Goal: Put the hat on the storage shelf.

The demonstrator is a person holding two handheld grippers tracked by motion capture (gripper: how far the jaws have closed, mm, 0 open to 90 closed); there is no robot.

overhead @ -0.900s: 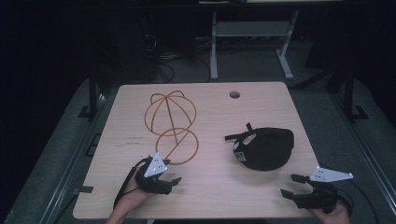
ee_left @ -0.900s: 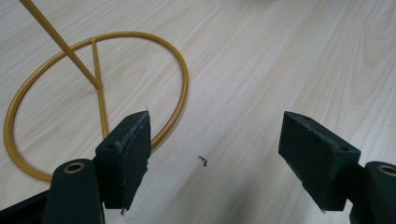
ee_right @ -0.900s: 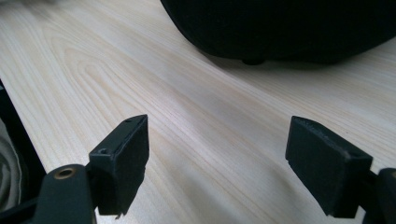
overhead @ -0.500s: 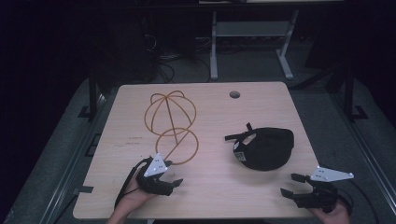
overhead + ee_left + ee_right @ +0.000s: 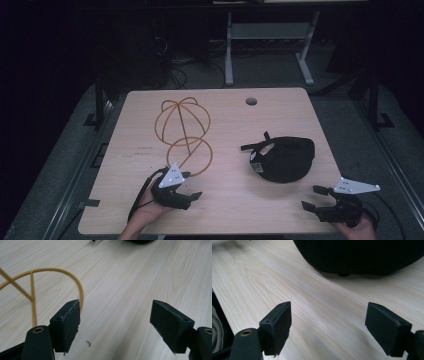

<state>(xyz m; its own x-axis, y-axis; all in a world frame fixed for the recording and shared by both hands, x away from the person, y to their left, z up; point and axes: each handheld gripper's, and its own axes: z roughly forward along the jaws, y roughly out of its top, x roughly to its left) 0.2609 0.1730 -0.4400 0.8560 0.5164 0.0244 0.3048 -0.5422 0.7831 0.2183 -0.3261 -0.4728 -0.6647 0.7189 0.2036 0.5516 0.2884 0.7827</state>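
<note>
L gripper [image 5: 192, 196]: jaws gaping, empty, sitting by wire frame [image 5: 182, 135] | R gripper [image 5: 314, 198]: jaws gaping, empty, facing black cap [image 5: 285, 159]

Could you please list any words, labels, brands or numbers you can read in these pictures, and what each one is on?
No text can be read.
White tag on the black cap: too small and blurred to read.
Faint dark marks on the table, left of the wire cap stand: too small to read.
</note>
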